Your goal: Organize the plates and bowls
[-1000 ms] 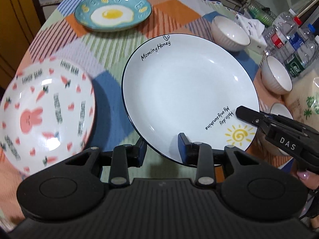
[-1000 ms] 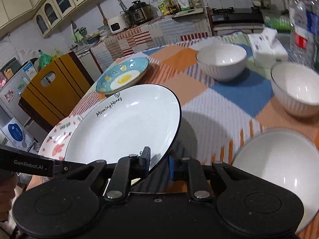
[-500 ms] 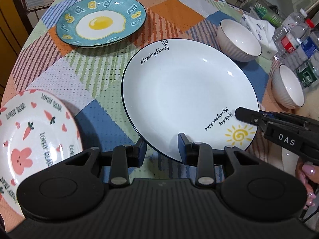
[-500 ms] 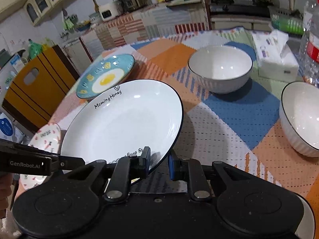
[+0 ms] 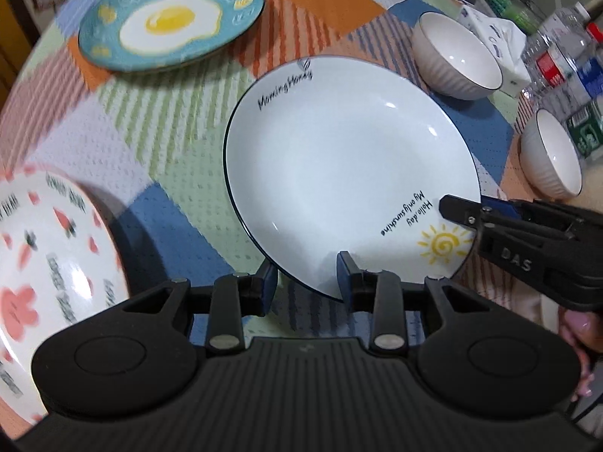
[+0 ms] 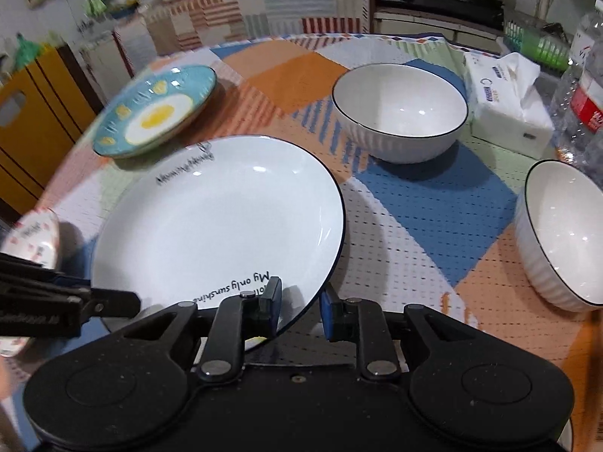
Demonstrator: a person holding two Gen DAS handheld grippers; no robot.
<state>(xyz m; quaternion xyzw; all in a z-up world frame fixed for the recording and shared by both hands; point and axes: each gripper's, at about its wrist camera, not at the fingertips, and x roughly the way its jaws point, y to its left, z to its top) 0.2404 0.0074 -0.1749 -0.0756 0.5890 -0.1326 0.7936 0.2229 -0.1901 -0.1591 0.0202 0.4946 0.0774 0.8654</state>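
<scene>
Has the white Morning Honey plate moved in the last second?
Yes. In the right wrist view the white plate, gripped by both grippers, has travelled forward across the table: the near white bowl and egg plate now sit closer to it.

Three round ceramic plates: one white with black rim (image 5: 346, 173), one teal with fried-egg print (image 5: 169, 22), one white with pink rabbit print (image 5: 45, 275), two ribbed white bowls (image 6: 399, 113) (image 6: 561, 233), one white tissue pack (image 6: 505, 101)

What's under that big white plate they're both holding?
Beneath the white plate lies the checkered tablecloth, with the plate's shadow on it. The patch right below the plate is covered, so anything there stays unseen.
</scene>
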